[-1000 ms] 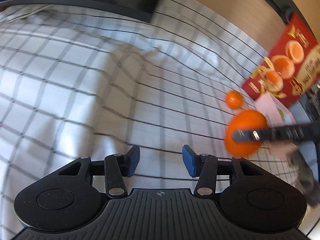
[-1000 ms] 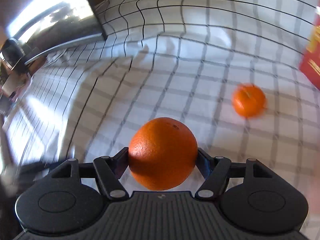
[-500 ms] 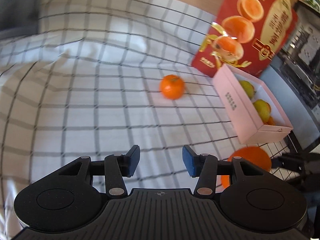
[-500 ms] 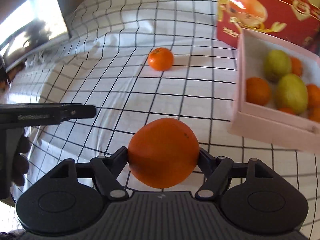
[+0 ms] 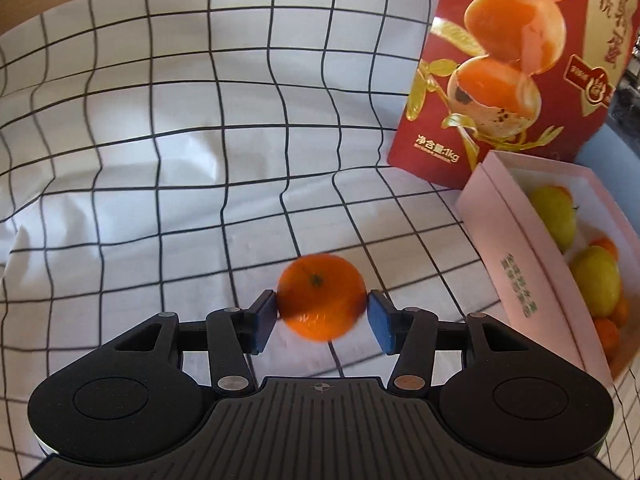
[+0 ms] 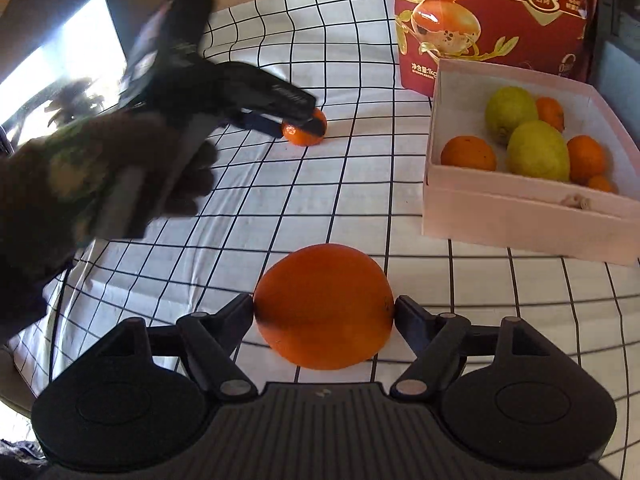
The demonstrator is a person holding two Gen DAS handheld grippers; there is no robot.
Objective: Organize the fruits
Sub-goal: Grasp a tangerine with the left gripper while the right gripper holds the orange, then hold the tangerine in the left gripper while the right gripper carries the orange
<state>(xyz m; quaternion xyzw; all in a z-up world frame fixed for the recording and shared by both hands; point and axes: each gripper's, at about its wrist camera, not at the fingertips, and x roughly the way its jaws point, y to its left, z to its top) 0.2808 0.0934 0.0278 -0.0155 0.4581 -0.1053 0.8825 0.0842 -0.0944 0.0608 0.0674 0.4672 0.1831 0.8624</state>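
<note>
A small mandarin (image 5: 321,296) lies on the checked cloth, right between the blue pads of my left gripper (image 5: 322,316), whose jaws stand around it at about its width. It also shows in the right wrist view (image 6: 305,133), half hidden by the left gripper's fingers (image 6: 280,100). My right gripper (image 6: 324,312) is shut on a large orange (image 6: 324,306) and holds it above the cloth, left of and in front of the pink box (image 6: 520,216). The pink box (image 5: 516,248) holds several oranges and two yellow-green fruits.
A red fruit carton (image 5: 500,60) stands behind the pink box, also in the right wrist view (image 6: 492,20). The checked cloth (image 5: 160,160) is rumpled at the left. The gloved hand (image 6: 80,168) that holds the left gripper fills the left of the right wrist view.
My left gripper has moved forward to the small mandarin, which now sits between its pads. My right gripper has carried the large orange toward the pink box.
</note>
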